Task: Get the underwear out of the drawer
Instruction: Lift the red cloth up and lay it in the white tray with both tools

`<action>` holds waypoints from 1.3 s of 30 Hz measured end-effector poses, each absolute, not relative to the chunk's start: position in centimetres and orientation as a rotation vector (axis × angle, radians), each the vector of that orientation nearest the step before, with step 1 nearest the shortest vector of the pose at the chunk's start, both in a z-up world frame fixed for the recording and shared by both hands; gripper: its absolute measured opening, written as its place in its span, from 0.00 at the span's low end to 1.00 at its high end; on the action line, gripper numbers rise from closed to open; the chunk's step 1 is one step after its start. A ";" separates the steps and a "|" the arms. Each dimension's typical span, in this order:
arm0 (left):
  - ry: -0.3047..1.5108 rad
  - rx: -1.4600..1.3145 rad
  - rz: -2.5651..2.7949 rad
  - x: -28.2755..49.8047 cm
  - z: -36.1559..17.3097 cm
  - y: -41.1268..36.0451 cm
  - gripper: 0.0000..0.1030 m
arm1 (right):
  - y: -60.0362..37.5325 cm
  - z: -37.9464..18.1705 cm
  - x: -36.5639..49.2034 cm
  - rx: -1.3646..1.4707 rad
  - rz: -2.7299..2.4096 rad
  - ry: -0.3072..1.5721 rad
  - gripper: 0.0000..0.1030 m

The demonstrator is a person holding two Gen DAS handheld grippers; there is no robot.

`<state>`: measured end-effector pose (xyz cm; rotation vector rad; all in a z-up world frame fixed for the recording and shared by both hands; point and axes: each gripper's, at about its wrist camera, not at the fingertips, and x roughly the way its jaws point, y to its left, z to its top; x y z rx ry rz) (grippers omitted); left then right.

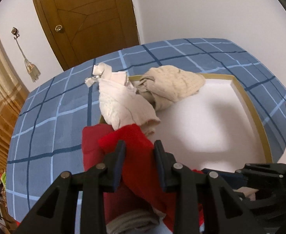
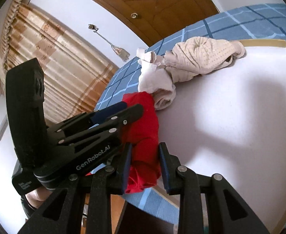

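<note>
Both my claws grip the same red underwear: left claw narrow, pads pinching the fabric; right claw narrow too, clamped on the other end. Underwear hangs over the near edge of the white drawer, which sits on the blue checked bed. Just beyond it in the drawer, a white garment, then a beige one at the far rim. Wooden door behind the bed.
</note>
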<state>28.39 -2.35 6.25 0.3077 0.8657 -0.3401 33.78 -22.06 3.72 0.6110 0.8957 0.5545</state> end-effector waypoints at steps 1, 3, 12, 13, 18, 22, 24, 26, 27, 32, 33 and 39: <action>0.863 0.310 -0.339 28.6 6.2 -2.4 0.28 | -22.0 3.5 34.2 0.619 0.554 0.899 0.29; 0.861 0.317 -0.335 29.1 6.1 -2.4 0.28 | -22.0 3.2 34.7 0.628 0.550 0.900 0.29; 0.866 0.316 -0.320 31.5 4.1 -2.7 0.28 | -21.0 1.1 36.8 0.592 0.484 0.928 0.16; 0.850 0.339 -0.311 31.4 4.0 -3.0 0.27 | -21.0 0.7 36.9 0.596 0.478 0.925 0.16; 0.841 0.348 -0.316 31.8 3.8 -3.0 0.28 | -21.0 0.2 36.8 0.611 0.475 0.911 0.15; 0.823 0.334 -0.303 31.8 3.6 -2.8 0.31 | -20.5 0.1 36.5 0.591 0.463 0.891 0.15; 0.820 0.327 -0.298 31.9 3.5 -2.8 0.31 | -20.3 0.1 36.1 0.591 0.457 0.882 0.15; 0.817 0.320 -0.297 31.9 3.5 -2.8 0.33 | -20.2 0.1 36.0 0.586 0.454 0.874 0.16; 0.814 0.313 -0.296 31.8 3.5 -2.8 0.35 | -20.4 0.2 36.0 0.584 0.454 0.870 0.16; 0.802 0.305 -0.294 31.2 3.5 -3.1 0.49 | -20.7 0.2 35.1 0.567 0.448 0.856 0.25; 0.798 0.314 -0.293 30.8 3.6 -3.2 0.53 | -20.7 0.2 34.9 0.558 0.451 0.854 0.26; 0.683 0.323 -0.208 28.3 5.3 -2.7 1.00 | -22.2 0.7 32.9 0.581 0.487 0.790 0.26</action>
